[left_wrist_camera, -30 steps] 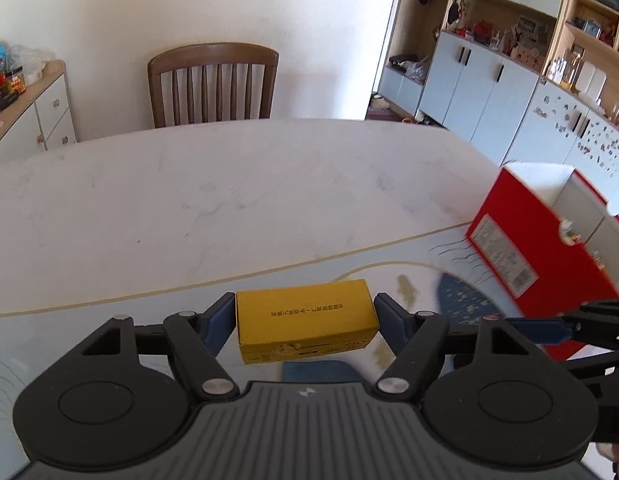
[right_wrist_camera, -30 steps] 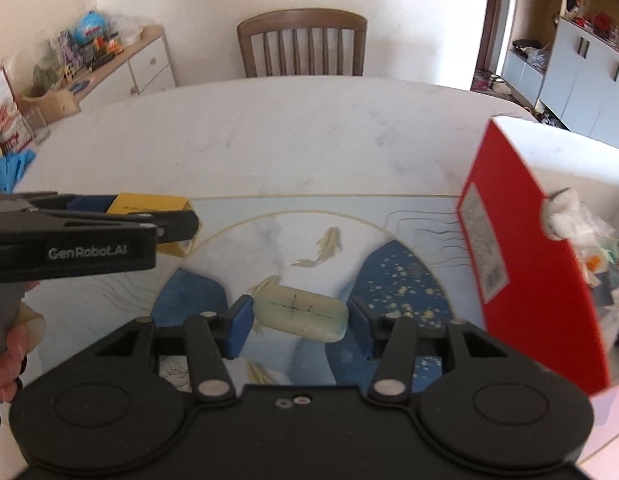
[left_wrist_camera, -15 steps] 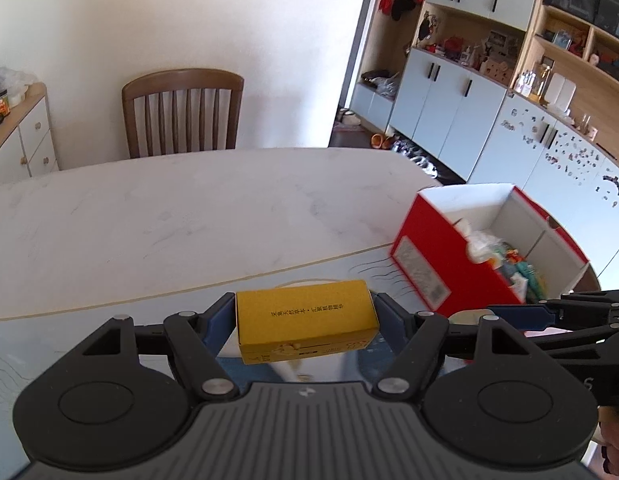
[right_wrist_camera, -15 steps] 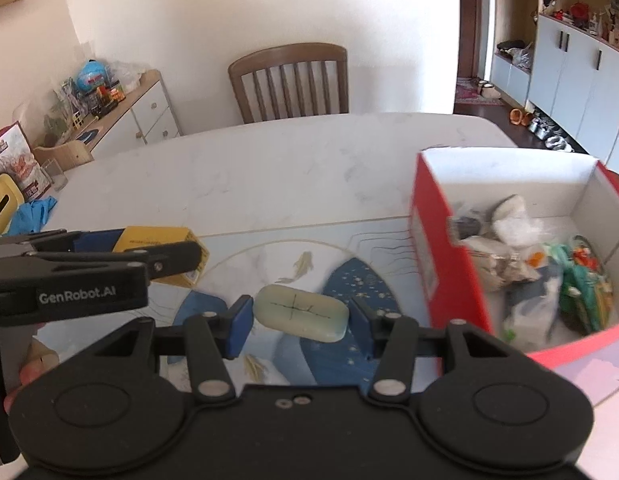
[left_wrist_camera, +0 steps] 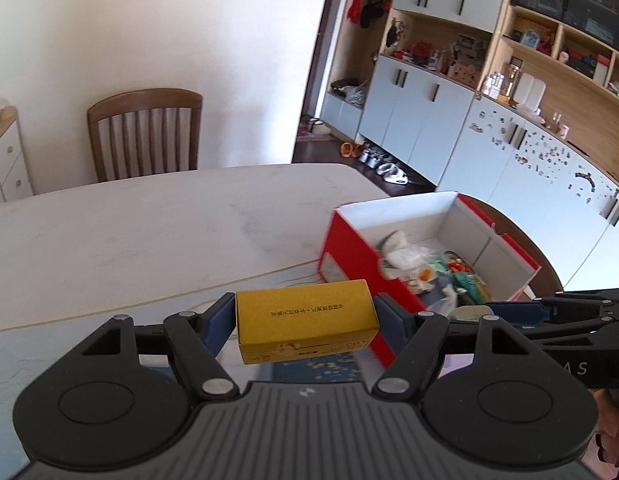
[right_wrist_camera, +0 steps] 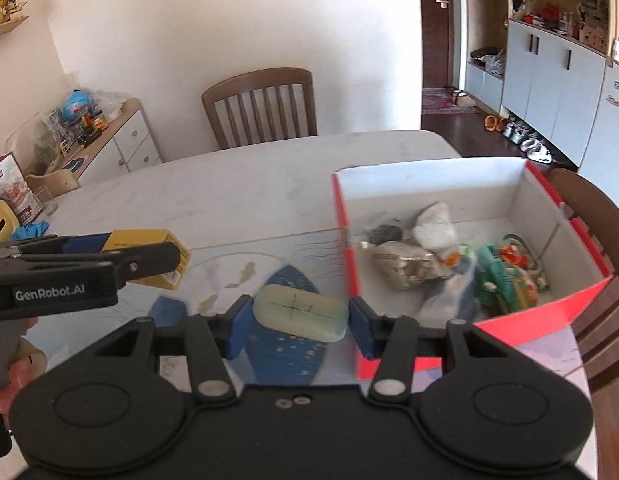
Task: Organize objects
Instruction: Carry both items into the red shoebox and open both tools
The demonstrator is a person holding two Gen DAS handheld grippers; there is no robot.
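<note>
My left gripper (left_wrist_camera: pixel 305 320) is shut on a yellow carton (left_wrist_camera: pixel 306 322) and holds it above the table, left of the red box (left_wrist_camera: pixel 349 264). The carton also shows in the right wrist view (right_wrist_camera: pixel 157 246), with the left gripper (right_wrist_camera: pixel 121 258) on it. My right gripper (right_wrist_camera: pixel 299 320) is shut on a pale green soap bar (right_wrist_camera: pixel 300 312), held above the table just left of the red box (right_wrist_camera: pixel 347 264). The open box holds several items (right_wrist_camera: pixel 461 264), among them crumpled wrappers and green and orange things.
The white marble table (right_wrist_camera: pixel 245 184) has a blue-patterned mat (right_wrist_camera: pixel 285 344) under the grippers. A wooden chair (right_wrist_camera: pixel 261 108) stands at the far side, another chair (right_wrist_camera: pixel 589 240) at the right. A sideboard (right_wrist_camera: pixel 109 140) with clutter is at the left.
Both grippers have risen and moved right with their loads. The red box has come into view from above and its inside now shows.
</note>
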